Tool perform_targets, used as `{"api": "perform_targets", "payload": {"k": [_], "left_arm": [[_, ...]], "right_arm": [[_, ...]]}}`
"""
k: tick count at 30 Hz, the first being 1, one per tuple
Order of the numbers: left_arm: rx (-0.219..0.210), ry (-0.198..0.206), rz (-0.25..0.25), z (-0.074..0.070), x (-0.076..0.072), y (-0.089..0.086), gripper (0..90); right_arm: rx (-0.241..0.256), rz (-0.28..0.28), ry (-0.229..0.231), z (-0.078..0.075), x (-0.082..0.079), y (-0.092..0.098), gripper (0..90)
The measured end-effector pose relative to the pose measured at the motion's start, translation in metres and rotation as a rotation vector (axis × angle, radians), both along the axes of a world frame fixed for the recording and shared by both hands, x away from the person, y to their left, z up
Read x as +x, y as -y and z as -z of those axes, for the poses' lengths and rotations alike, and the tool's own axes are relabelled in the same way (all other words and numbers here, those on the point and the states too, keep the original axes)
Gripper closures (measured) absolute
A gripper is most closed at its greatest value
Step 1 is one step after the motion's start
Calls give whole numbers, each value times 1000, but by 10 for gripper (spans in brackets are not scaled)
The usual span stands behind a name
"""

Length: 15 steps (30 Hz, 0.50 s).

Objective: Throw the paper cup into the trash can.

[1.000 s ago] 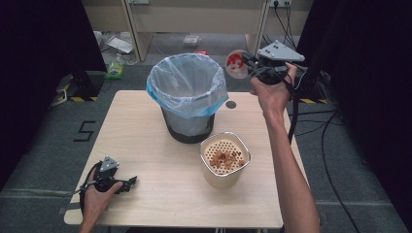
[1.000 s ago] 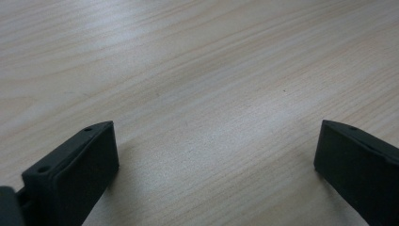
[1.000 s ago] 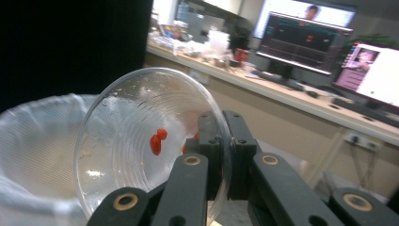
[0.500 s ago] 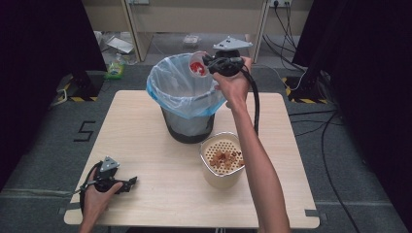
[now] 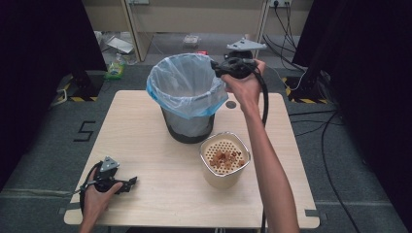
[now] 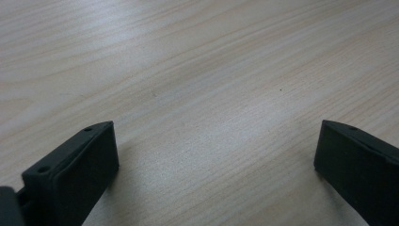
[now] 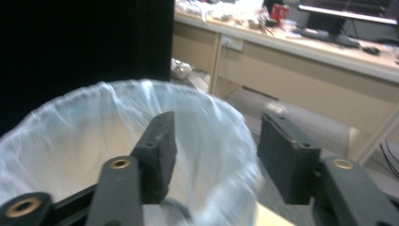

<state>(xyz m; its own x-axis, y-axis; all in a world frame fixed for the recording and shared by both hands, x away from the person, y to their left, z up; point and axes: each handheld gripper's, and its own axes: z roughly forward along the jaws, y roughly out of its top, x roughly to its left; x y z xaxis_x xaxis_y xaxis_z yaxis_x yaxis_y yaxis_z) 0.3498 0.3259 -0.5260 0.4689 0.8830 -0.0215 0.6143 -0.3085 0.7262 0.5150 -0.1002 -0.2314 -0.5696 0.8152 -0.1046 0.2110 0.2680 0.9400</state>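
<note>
Wooden table [image 5: 145,121], lined bin [image 5: 187,99], right gripper [image 5: 219,68] empty

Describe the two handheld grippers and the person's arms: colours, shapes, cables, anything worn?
Both tools are black. The left gripper and the right gripper each carry a grey three-cornered plate on top. A thick black cable loops down from the right one. Their jaws are blocky black pads with small screw holes; the right one's linkage shows brass-coloured pivots. Both forearms are bare, with no sleeves visible.

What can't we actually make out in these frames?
- Inside of the dark bin with the pale blue plastic liner: high view, its wall hides the bottom.
- Brown bits on the perforated lid of the cream container: too small.
- Right claw: bin rim behind blurred.
</note>
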Motion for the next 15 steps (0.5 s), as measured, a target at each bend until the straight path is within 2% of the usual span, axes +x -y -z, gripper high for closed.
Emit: {"api": "perform_targets", "payload": {"k": [3, 4, 5, 8, 12, 15], "left_arm": [[0, 1, 0, 0, 0, 0, 0], [0, 1, 0, 0, 0, 0, 0], [0, 0, 0, 0, 0, 0, 0], [0, 0, 0, 0, 0, 0, 0], [0, 0, 0, 0, 0, 0, 0], [0, 0, 0, 0, 0, 0, 0]], "right_arm": [[-12, 18, 5, 4, -12, 23, 433], [-12, 18, 5, 4, -12, 23, 433], [-15, 31, 3, 7, -20, 38, 420], [-37, 47, 0, 13, -32, 58, 404], [-70, 53, -9, 25, -47, 78, 386], [-71, 48, -17, 34, -60, 91, 375]]}}
